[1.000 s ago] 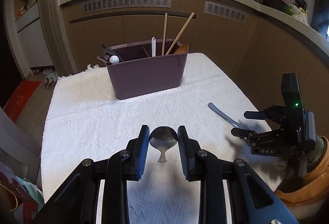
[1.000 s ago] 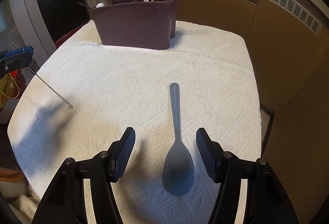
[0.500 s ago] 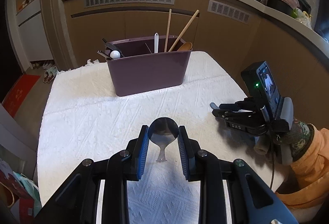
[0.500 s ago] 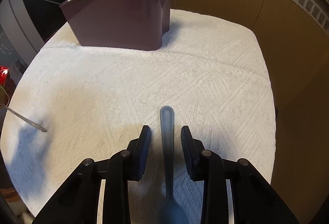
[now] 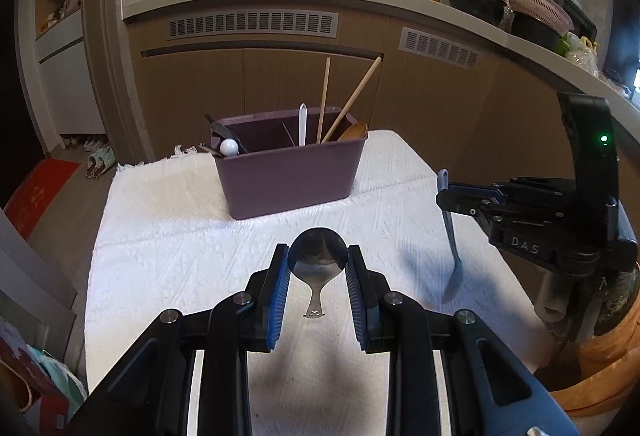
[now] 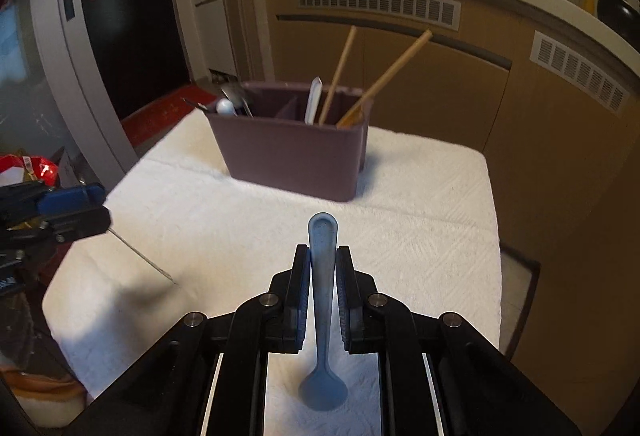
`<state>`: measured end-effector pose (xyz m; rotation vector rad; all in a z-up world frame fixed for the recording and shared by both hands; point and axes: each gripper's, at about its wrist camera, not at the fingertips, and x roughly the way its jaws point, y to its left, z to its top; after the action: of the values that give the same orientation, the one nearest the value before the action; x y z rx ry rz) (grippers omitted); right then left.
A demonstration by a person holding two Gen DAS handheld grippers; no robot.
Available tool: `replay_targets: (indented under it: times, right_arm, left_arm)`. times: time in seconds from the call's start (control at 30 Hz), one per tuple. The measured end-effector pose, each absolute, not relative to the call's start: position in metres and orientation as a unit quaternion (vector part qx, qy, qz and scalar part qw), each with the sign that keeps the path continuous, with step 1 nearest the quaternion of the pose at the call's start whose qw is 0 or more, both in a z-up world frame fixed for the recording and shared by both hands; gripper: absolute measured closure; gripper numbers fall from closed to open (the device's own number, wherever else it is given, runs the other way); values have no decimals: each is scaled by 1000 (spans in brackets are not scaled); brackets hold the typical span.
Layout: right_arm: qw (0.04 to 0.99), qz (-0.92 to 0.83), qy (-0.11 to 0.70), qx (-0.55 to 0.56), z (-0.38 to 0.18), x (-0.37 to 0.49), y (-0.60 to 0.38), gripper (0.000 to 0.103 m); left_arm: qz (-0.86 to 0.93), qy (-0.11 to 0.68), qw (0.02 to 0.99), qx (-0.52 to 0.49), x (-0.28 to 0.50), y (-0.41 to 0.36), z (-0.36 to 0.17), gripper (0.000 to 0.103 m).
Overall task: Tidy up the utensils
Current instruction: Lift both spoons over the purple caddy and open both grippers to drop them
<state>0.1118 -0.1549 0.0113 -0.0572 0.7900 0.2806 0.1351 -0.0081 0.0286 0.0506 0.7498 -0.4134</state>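
A: Left wrist view first. Left gripper [image 5: 318,272] pinching a shiny round-bowled metal spoon [image 5: 318,256] by the bowl, handle hanging down over the white textured cloth [image 5: 160,260]. To the right, right gripper [image 5: 460,196] clamped near the top of a grey-blue plastic spoon [image 5: 450,232], bowl end hanging clear of the cloth, probably; blurred there.

B: Step in hand?

A: Pick-up done w/ both, carry to the purple plastic utensil caddy [image 5: 288,180] at the far end not yet made. Next: bring each over a free compartment, lower handle-first or bowl-first, avoid the wooden sticks [image 5: 350,100].

B: Right wrist view?

A: Right gripper [image 6: 323,268], jaws just been closing, now pressed on the grey-blue plastic spoon [image 6: 323,264], bowl nearest the lens. Shows the caddy's inner divider [image 6: 288,108], unseen from the left. Left gripper [image 6: 76,212] at frame edge, thin metal handle [image 6: 140,256] poking out.
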Motion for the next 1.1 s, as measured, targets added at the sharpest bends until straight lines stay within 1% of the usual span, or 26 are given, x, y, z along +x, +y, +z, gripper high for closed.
replay_targets:
  times: [0.1,0.2,0.27,0.37,0.43,0.53,0.6,0.73,0.87,1.1]
  right_arm:
    - [924,152,350,-24,46,113,-147,90]
    - [939,151,306,-31,87,122,-141,90]
    - [948,150,280,-34,115,133,-137,99]
    - [955,150,255,-35,149,153,-134,99]
    - [958,146,245,-34,165,171,-133,99]
    - [958,148,246,-30,174,190,-133,99]
    - [956,148,253,-32,172,201,-132,99]
    - [947,145,285,-36,148,216,-135,99]
    - [928,154,337,-35,108,224,-138,99]
    - [911,185,364,-59,47,207,-130,98]
  left_arm:
    - [-200,341,918,24,145,-7,54,78]
    - [-192,302,933,29,162,-5,90,78]
    - [-189,284,940,29,175,-4,110,78]
    - [-184,264,947,23,201,-2,139,78]
    - [-178,257,950,17,215,-1,150,78]
    - [-179,249,952,15,229,0,159,78]
    - [-183,249,951,15,235,-1,158,78]
    - [-188,268,945,14,250,-2,142,78]
    - [-191,292,937,3,259,0,123,78]
    - [-188,311,932,-6,269,3,104,78]
